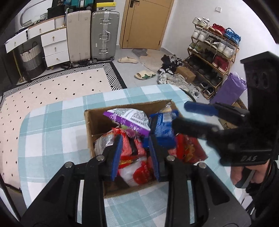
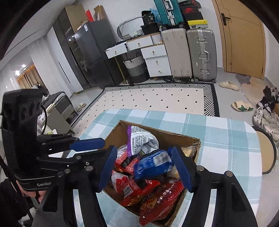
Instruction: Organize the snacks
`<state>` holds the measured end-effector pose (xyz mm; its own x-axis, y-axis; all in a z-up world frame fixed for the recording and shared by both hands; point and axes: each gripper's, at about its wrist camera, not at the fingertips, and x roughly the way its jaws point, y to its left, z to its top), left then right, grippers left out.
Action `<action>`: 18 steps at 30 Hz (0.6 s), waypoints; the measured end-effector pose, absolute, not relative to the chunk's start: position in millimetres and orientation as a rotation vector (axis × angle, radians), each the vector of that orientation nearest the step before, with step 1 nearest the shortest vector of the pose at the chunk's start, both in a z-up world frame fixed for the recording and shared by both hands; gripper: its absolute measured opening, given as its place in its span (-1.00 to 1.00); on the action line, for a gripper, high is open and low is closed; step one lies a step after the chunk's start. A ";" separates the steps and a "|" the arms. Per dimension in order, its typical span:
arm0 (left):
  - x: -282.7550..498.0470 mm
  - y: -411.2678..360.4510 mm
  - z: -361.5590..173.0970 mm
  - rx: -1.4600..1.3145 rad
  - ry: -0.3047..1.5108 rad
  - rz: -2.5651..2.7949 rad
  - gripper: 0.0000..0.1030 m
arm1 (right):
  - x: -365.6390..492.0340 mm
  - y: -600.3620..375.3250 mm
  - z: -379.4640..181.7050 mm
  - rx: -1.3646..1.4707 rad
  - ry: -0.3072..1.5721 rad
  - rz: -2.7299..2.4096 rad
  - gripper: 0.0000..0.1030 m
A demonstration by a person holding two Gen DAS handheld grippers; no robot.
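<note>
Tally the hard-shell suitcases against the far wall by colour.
Beige hard-shell suitcase: 1
Silver hard-shell suitcase: 1
Teal hard-shell suitcase, up on the stack: 1
Total: 3

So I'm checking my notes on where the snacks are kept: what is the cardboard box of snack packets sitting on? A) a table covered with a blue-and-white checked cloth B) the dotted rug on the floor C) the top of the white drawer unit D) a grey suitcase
A: both wrist views show the cardboard box standing on the table's blue-and-white checked cloth, with the dotted rug on the floor beyond the table's edge.
</note>
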<state>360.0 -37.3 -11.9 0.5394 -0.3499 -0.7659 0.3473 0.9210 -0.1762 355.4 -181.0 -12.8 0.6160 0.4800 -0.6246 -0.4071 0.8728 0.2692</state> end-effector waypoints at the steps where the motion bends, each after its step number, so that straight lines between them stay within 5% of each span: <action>1: 357.7 -35.0 -12.0 -0.004 0.911 -0.408 -0.41 | 353.1 -181.1 -11.3 0.103 0.745 0.511 0.31; 10: 317.1 -30.8 9.4 0.017 0.845 -0.375 -0.17 | 316.7 -185.4 15.9 0.092 0.679 0.511 0.33; 18: 263.3 -25.4 48.9 0.031 0.737 -0.322 0.32 | 268.9 -186.1 44.7 0.071 0.607 0.512 0.51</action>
<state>263.3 -25.4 48.9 0.6938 -0.2772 -0.6647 0.2991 0.9505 -0.0842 268.9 -186.1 44.7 0.7007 0.4801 -0.5278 -0.4394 0.8732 0.2110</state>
